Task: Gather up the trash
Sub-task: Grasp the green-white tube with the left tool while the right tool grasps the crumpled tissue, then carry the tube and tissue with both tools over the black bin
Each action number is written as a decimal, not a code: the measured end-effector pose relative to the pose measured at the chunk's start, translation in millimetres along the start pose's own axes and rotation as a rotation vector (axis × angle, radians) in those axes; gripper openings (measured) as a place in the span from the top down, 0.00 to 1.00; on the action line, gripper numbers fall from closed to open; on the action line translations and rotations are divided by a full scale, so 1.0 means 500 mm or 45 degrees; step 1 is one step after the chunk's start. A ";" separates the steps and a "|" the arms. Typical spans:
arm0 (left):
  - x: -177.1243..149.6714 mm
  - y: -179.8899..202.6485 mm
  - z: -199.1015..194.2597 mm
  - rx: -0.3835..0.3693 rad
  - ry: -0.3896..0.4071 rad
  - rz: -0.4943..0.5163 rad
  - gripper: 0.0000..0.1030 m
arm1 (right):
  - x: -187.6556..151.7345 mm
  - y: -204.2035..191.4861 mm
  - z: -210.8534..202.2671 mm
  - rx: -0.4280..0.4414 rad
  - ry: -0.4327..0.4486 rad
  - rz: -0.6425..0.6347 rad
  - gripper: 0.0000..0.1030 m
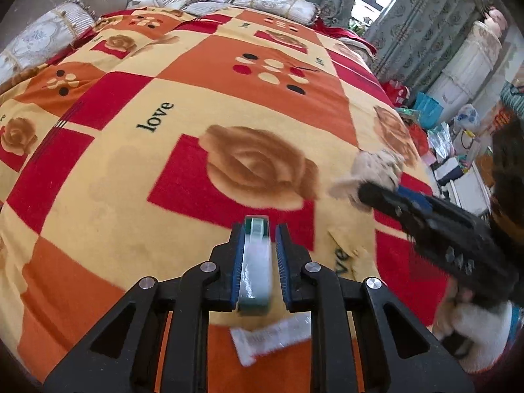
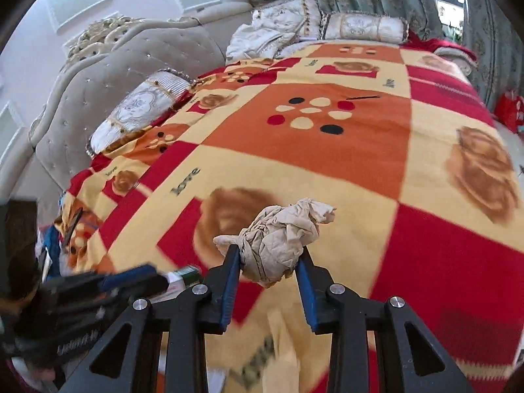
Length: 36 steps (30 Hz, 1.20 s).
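Blanket [image 2: 327,170] red-orange-yellow checks; tissue [image 2: 281,239] beige.

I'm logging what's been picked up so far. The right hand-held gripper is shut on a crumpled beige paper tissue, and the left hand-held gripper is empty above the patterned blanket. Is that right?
Not quite. The left hand-held gripper is not empty: the left wrist view shows it shut on a small white-and-green flat packet. The right hand-held gripper does hold the crumpled beige paper tissue, above the patterned blanket.

We look from each wrist along its fingers, tilted down and close over the patterned blanket [image 1: 131,170]. Our left view faces up the bed toward the pillows [image 1: 275,0] and curtains [image 1: 419,23]; our right view faces the headboard [image 2: 114,75]. Both share the blanket's middle, and each catches the other gripper at its edge.
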<state>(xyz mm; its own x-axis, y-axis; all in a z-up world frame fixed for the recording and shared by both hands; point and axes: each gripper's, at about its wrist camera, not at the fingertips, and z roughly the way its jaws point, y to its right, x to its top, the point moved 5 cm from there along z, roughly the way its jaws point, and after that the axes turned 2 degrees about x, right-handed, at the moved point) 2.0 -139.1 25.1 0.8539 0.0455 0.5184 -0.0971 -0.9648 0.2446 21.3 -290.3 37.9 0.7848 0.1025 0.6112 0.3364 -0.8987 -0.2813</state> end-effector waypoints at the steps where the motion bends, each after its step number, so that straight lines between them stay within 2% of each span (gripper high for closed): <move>1: -0.006 0.007 -0.004 -0.005 -0.001 0.008 0.84 | -0.015 -0.002 -0.015 -0.008 0.005 -0.001 0.69; 7: -0.034 0.011 -0.014 0.029 -0.003 0.039 0.84 | -0.085 0.010 -0.087 -0.031 0.017 0.040 0.69; 11: -0.039 -0.016 -0.007 0.038 -0.030 -0.047 0.82 | -0.118 0.017 -0.121 -0.039 0.024 0.060 0.69; 14: -0.044 -0.021 0.013 0.038 -0.056 -0.070 0.63 | -0.139 0.023 -0.125 -0.034 0.015 0.078 0.69; 15: -0.046 -0.017 0.020 0.039 -0.061 -0.064 0.63 | -0.146 0.022 -0.125 -0.034 0.008 0.082 0.69; 19: -0.059 0.003 0.051 0.057 -0.092 -0.002 0.67 | -0.171 0.019 -0.133 -0.034 0.000 0.087 0.69; 20: -0.062 0.003 0.057 0.072 -0.100 -0.003 0.82 | -0.176 0.020 -0.136 -0.040 0.002 0.085 0.69; 26: -0.055 0.037 0.011 0.013 -0.030 0.030 0.82 | -0.198 0.040 -0.170 -0.055 0.033 0.128 0.69; 30: -0.051 0.100 -0.032 -0.062 0.006 0.088 0.82 | -0.213 0.060 -0.194 -0.076 0.055 0.164 0.69; 36: -0.065 0.220 -0.047 -0.154 -0.010 0.199 0.82 | -0.243 0.102 -0.238 -0.120 0.080 0.216 0.69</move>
<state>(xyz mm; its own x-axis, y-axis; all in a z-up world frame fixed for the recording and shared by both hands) -48.6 -240.7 54.4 0.8275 -0.1046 0.5517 -0.2890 -0.9217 0.2588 -119.1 -399.2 37.3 0.7912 -0.0781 0.6066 0.1494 -0.9371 -0.3155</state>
